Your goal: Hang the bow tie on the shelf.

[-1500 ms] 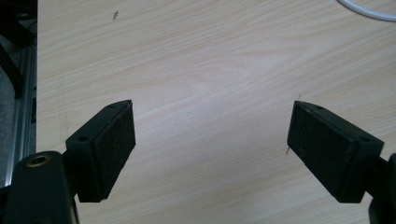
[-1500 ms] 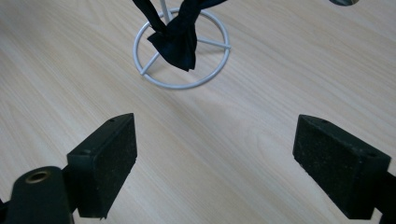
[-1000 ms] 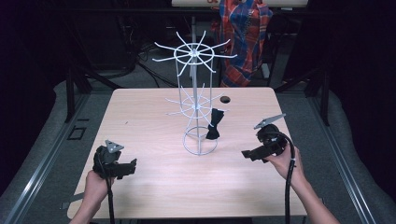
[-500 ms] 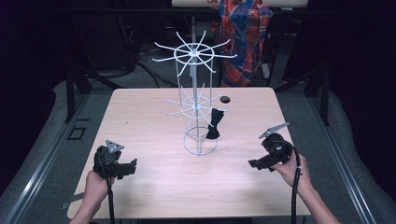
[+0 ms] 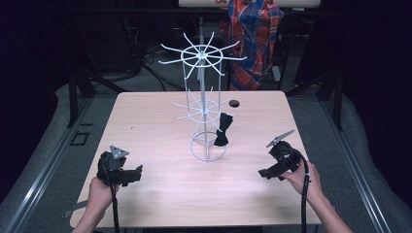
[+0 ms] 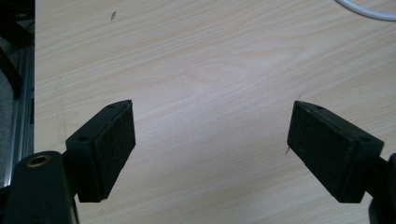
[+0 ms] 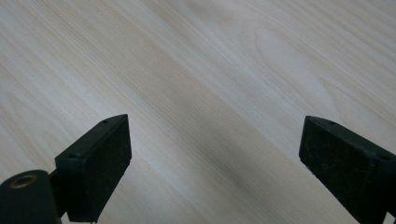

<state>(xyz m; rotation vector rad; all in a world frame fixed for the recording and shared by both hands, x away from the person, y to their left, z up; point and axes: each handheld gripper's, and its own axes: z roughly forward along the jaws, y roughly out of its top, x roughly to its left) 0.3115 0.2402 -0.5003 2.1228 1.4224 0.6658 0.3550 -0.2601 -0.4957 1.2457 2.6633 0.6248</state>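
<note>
Here, left gripper [image 6: 211,140] and right gripper [image 7: 215,154] both spread wide, nothing between the flat black matte pads [image 6: 114,144], low over pale wood-grain table [image 5: 160,121]. Between them, well apart, white wire rack [image 5: 206,109], round base; black bow tie [image 5: 222,130] hanging on a lower prong.

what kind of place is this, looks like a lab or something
Probably a lab or studio set up for recording handling work: a bare wooden table on a dark floor with cables, a white wire display rack with a black bow tie, and a hand-held claw at each side.
</note>
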